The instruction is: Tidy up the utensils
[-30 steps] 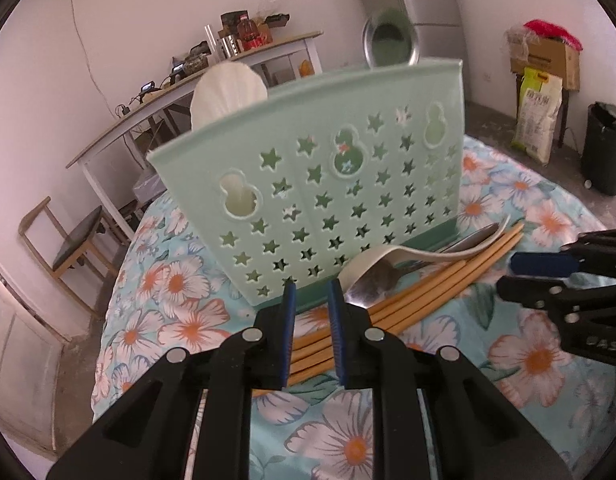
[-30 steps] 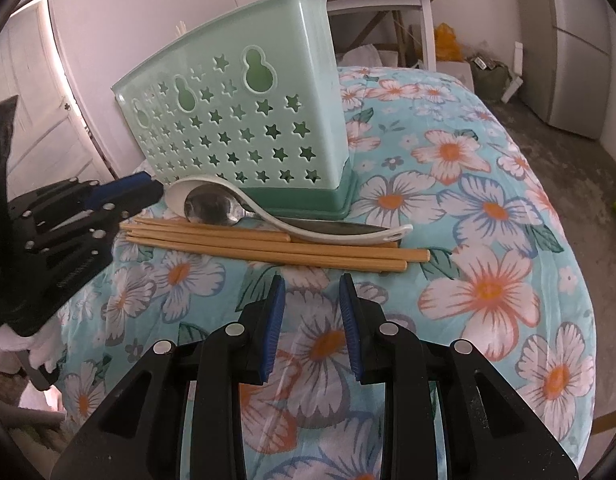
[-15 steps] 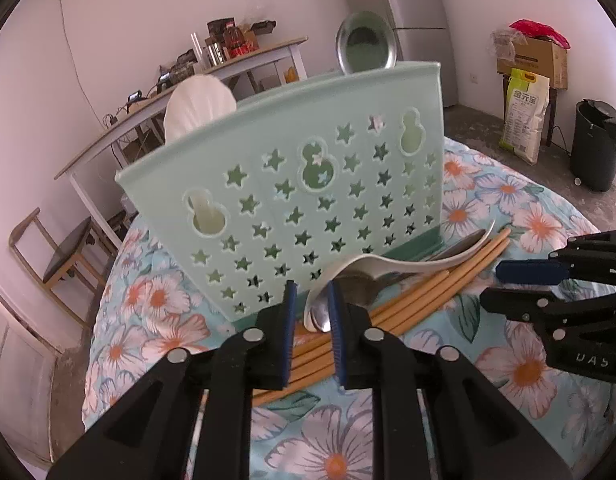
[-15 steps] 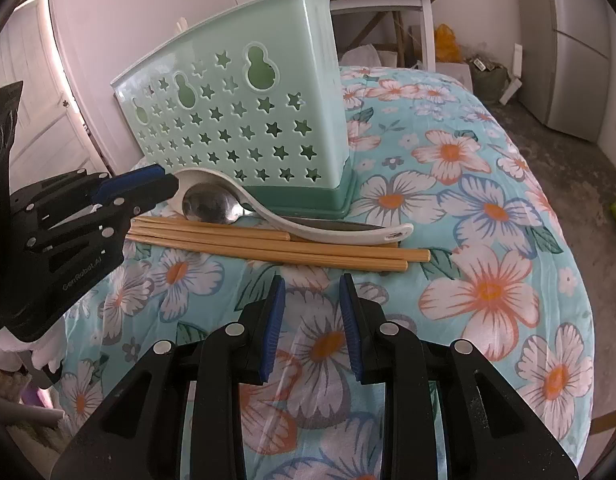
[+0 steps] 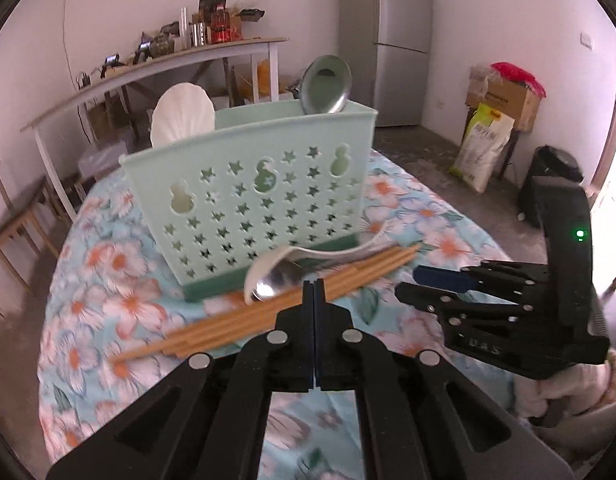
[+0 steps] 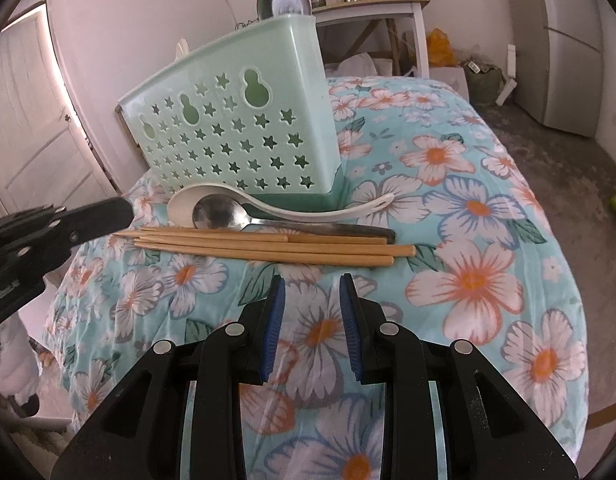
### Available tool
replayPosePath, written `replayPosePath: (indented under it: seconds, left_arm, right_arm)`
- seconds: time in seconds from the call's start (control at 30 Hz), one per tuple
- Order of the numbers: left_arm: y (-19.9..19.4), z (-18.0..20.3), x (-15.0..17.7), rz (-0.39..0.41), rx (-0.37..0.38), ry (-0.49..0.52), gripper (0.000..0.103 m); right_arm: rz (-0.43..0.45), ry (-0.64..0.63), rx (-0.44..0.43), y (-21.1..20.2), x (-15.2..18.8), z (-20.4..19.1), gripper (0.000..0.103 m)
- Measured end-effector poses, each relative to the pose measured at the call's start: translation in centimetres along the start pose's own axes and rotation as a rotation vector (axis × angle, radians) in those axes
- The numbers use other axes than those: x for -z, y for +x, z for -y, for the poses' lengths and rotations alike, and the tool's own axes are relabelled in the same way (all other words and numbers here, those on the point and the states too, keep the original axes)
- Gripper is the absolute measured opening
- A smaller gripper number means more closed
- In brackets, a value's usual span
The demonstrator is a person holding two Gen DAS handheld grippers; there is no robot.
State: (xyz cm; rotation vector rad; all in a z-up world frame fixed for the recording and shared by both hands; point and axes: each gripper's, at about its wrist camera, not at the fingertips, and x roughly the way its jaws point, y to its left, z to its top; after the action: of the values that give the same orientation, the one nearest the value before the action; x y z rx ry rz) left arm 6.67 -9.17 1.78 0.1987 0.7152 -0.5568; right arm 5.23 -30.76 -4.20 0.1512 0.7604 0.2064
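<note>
The left claw (image 5: 314,284) has just been closing and its jaws now meet with nothing between them, poised over the chopsticks (image 5: 268,312), while the right claw (image 6: 312,280) hangs partly spread and empty just short of them. This looks like the start of a pickup, so the next move calls for spreading again and pinching one utensil. The wooden chopsticks, metal spoon (image 6: 216,214) and white ladle (image 6: 276,204) lie side by side on the flowered tabletop (image 6: 488,240) against the foot of the mint star-punched holder (image 6: 236,128).

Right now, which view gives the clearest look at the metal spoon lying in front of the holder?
The right wrist view: the metal spoon shows whole, bowl and handle, between the white spoon and the chopsticks. In the left wrist view only its bowl shows, blurred, just beyond the shut left claw.
</note>
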Motion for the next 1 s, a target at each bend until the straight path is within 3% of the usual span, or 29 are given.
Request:
replayPosePath:
  seconds: [0.17,0.33,0.53,0.7,0.83,0.93,1.0]
  left_arm:
    - [-0.3,0.3,0.8,-0.002,-0.035,-0.005,0.000]
    - [0.2,-0.1,1.7,0.003,-0.102,-0.007,0.000]
    - [0.7,-1.6,2.9,-0.018,-0.145,-0.049,0.000]
    - [0.9,-3.0,3.7,-0.030,-0.168,-0.074,0.001]
    - [1.0,-3.7,3.9,-0.030,-0.175,-0.091,0.000]
    - [1.2,-4.1,4.2,-0.037,-0.176,-0.098,0.000]
    - [1.4,-4.4,4.4,-0.043,-0.175,-0.103,0.000]
  right_arm:
    - [0.033,0.007,-0.011,-1.7,-0.4,-0.2,0.028]
    - [0.072,-0.067,-0.042,-2.4,-2.0,-2.0,0.039]
    - [0.096,-0.218,-0.007,-0.6,-4.5,-4.5,0.039]
    - [0.039,-0.366,0.049,3.1,-5.1,-6.1,0.039]
    - [-0.001,-0.431,0.091,5.0,-4.9,-7.0,0.032]
    - [-0.013,-0.453,0.115,5.5,-4.6,-7.4,0.009]
    - [0.002,-0.462,0.119,5.3,-4.5,-7.6,0.007]
